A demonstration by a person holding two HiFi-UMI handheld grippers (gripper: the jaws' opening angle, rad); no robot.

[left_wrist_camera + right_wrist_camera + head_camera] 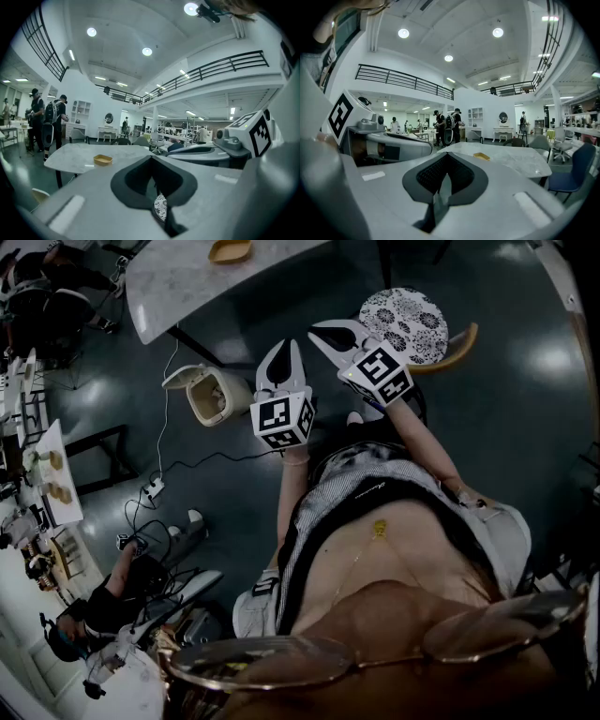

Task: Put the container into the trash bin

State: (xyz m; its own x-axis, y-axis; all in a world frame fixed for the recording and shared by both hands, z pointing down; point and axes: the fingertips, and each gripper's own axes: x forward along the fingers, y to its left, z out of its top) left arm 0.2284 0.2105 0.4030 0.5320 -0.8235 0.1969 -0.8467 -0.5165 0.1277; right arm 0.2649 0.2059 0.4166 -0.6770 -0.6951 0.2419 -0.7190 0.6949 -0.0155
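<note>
The left gripper is holding its two jaws together at the tips, and nothing is sitting between them. Behind the tips the dark pads are leaving only a hollow. Through the thin gap under it a bit of a patterned chair cushion is showing. The right gripper is doing the same: its jaws are meeting at the tips and are gripping nothing.

In the head view the person is holding both grippers up side by side in front of the body. The marker cubes are facing the camera and the jaws are pointing away, over the dark floor. Each gripper is appearing at the edge of the other one's view, near but not touching.

The yellow container is lying on the marble table, well apart from both grippers, and neither of them is touching it. In both gripper views it is showing beyond the closed tips, alone on the table top.

The white trash bin is standing on the floor near the table edge, with its lid open. In the head view it is appearing just left of the left gripper. A power strip with a cable is lying on the floor nearer to the person.
</note>
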